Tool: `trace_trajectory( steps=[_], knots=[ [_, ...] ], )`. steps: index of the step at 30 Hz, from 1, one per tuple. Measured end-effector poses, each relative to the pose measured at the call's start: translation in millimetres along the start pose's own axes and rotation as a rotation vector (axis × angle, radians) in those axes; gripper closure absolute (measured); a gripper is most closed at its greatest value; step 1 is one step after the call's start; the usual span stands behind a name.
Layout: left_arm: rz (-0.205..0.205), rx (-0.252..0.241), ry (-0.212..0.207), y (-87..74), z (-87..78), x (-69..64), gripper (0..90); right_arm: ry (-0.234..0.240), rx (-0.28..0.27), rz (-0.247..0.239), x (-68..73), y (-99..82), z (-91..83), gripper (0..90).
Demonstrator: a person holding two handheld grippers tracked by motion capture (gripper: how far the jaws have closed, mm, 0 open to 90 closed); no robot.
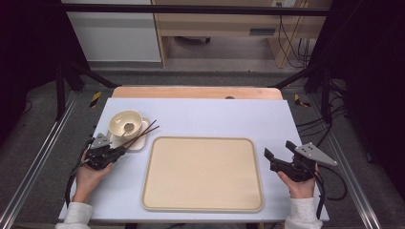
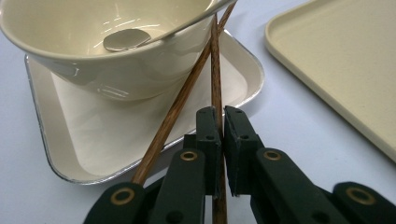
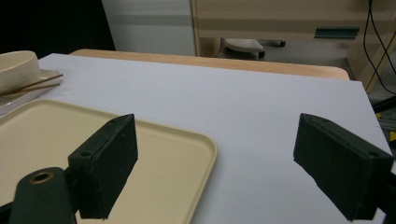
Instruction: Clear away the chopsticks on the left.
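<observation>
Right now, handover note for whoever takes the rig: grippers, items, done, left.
Left gripper: shut on one chopstick beside the bowl. The second chopstick leans free on the small dish under the bowl.
Right gripper: open, holding nothing, at the right edge of the large tray.
A spoon lies in the bowl.
Done: one chopstick gripped.
Left: probably moving the items onto the tray, which has nothing on it.

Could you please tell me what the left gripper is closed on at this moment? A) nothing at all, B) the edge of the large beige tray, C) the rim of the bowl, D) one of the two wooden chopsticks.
D: in the left gripper view the left gripper has its jaws pressed together on one wooden chopstick, while the other chopstick lies free beside it, leaning on the small tray near the bowl.
</observation>
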State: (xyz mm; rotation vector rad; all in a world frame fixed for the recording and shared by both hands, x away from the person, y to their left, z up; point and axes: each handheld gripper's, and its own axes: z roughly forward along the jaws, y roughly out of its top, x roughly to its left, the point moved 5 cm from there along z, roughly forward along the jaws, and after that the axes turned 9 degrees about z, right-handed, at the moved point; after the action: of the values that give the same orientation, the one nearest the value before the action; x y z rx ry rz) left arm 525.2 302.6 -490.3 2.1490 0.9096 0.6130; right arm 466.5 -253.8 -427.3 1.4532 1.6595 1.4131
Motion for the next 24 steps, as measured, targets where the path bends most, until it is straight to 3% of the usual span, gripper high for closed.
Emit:
trace_trajectory(
  steps=[10, 21, 24],
  knots=[
    [-0.001, -0.041, -0.014, 5.2, -7.6, -6.4, 85.1, 0.002, -0.011, 0.000, -1.3, 1.5, -1.8, 13.9],
    [-0.010, -0.093, 0.003, 12.1, -20.4, -18.5, 85.1, 0.002, -0.014, 0.000, -1.4, 2.5, -3.3, 13.9],
    [0.005, -0.093, 0.009, 13.1, -25.6, -23.0, 85.1, 0.004, -0.016, 0.002, -1.0, 2.6, -3.5, 13.7]
  ],
)
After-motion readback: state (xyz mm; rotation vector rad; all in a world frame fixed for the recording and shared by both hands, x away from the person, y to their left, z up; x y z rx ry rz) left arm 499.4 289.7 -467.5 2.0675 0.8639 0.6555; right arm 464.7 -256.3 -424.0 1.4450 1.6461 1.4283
